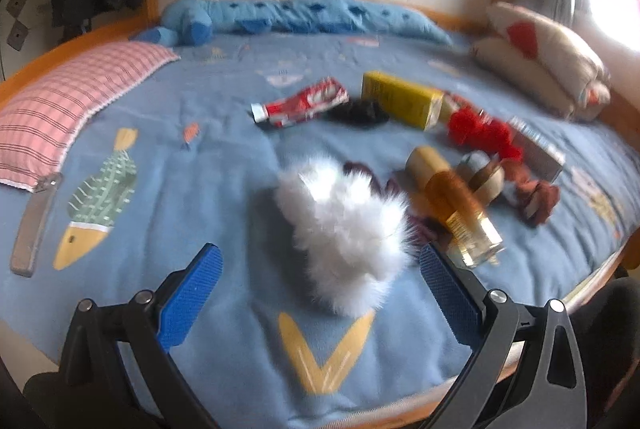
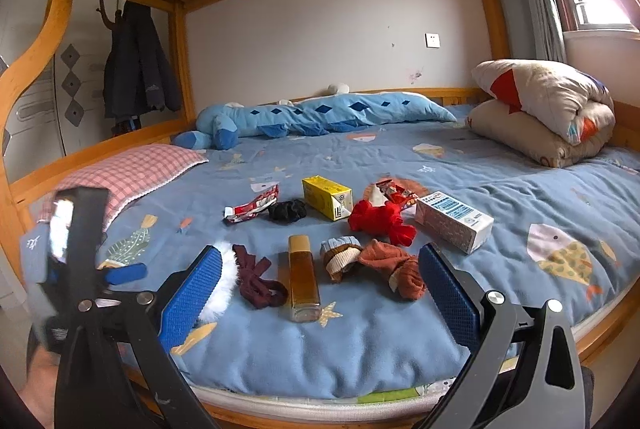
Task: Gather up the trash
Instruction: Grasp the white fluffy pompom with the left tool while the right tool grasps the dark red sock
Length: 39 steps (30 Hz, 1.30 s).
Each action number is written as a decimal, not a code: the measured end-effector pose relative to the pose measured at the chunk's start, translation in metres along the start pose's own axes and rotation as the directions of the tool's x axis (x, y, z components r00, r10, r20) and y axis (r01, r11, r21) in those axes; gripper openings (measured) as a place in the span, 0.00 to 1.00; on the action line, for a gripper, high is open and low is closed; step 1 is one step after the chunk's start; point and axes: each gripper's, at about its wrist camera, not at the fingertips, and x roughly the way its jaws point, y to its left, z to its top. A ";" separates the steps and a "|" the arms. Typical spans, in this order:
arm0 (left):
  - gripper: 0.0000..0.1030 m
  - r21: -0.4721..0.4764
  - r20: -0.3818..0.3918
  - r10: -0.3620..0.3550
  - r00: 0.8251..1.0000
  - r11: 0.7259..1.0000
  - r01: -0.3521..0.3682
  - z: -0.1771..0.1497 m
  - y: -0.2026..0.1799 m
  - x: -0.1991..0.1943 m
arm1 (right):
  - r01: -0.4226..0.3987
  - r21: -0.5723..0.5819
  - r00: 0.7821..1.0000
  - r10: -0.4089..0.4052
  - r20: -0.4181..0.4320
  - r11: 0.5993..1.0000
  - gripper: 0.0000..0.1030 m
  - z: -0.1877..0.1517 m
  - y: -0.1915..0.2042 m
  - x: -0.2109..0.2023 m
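Note:
Trash and clothes lie on a blue bed. A yellow carton (image 1: 402,99) (image 2: 327,196), a red-and-white tube (image 1: 304,103) (image 2: 251,207), a white-blue carton (image 2: 452,221) (image 1: 538,149), a red snack wrapper (image 2: 394,191) and an amber bottle (image 2: 303,275) (image 1: 456,203) are there. My left gripper (image 1: 320,289) is open, just in front of a white fluffy item (image 1: 344,229). My right gripper (image 2: 320,289) is open above the bed's front edge, with the amber bottle between its fingers further off.
Socks lie among the trash: dark red (image 2: 258,277), brown (image 2: 396,269), red (image 2: 378,219), black (image 2: 287,210). A pink checked pillow (image 2: 132,173) is at the left, a blue plush (image 2: 316,115) at the back, a folded quilt (image 2: 548,109) at the right. Wooden bunk frame (image 2: 36,65) surrounds the bed.

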 end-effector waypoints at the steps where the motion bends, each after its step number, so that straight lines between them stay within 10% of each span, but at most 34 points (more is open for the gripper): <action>1: 0.96 0.000 -0.024 -0.001 1.000 1.000 0.001 0.000 0.001 0.009 | -0.003 -0.002 1.000 0.003 -0.003 1.000 0.92 -0.001 0.000 0.001; 13: 0.90 -0.081 -0.044 -0.033 0.998 0.996 0.030 0.014 0.021 0.042 | -0.070 -0.060 0.996 0.066 -0.065 0.996 0.92 -0.004 0.020 0.027; 19: 0.37 -0.081 -0.066 -0.089 0.994 0.993 0.084 0.022 0.023 0.066 | -0.100 -0.091 0.990 0.091 -0.103 0.991 0.92 -0.006 0.032 0.040; 22: 0.30 -0.070 -0.055 -0.089 0.995 0.994 0.085 0.025 0.023 0.071 | -0.113 -0.091 0.987 0.101 -0.122 0.989 0.92 -0.006 0.037 0.049; 33: 0.28 -0.139 -0.013 -0.079 0.997 0.987 0.077 0.031 0.074 0.041 | -0.240 -0.093 0.949 0.213 -0.234 0.966 0.92 0.001 0.059 0.100; 39: 0.28 -0.172 -0.020 -0.078 0.997 0.982 0.073 0.026 0.092 0.042 | -0.283 -0.097 0.899 0.229 -0.374 0.954 0.71 -0.003 0.073 0.150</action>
